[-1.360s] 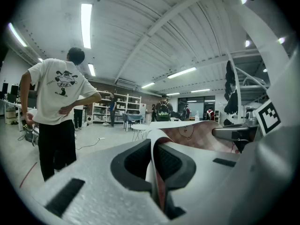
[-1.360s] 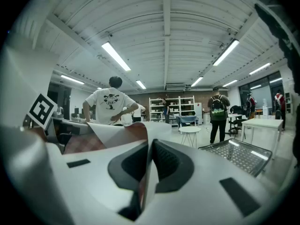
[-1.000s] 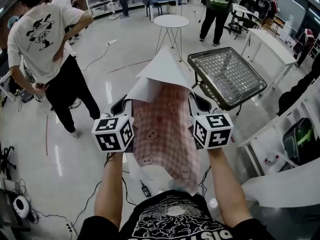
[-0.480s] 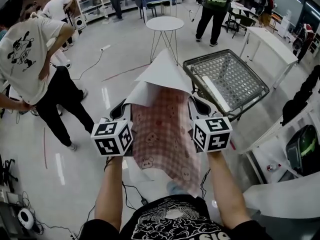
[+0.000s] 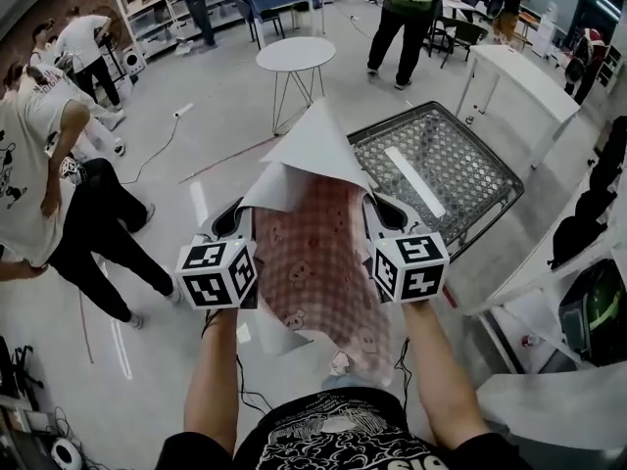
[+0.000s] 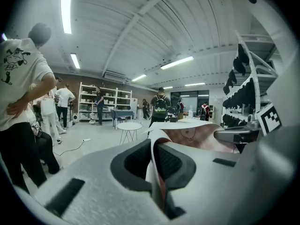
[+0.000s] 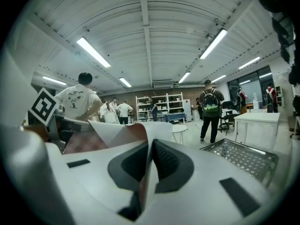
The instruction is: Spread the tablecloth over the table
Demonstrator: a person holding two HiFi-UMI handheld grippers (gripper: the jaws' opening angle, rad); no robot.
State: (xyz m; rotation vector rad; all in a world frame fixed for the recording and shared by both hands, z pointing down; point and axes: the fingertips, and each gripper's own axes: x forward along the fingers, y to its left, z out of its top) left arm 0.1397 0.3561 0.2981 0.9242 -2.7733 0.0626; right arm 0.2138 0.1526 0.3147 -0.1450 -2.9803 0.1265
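Pink checked tablecloth with white underside point(image 5: 318, 262) slung between left gripper point(image 5: 233, 221) and right gripper point(image 5: 384, 210), both clamped shut on its edge. Square metal mesh-top table point(image 5: 460, 164) ahead-right, nearer right gripper.

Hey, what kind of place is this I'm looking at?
Likely a shared lab or workshop: storage shelves along the wall, a white worktable, and a cable trailing across the bare floor.

Bright, even light falls from ceiling strip lamps point(image 7: 93, 52); glare streaks the glossy floor point(image 5: 200, 204). Both gripper views bend strongly toward dark corners, their near foreground perhaps slightly soft.
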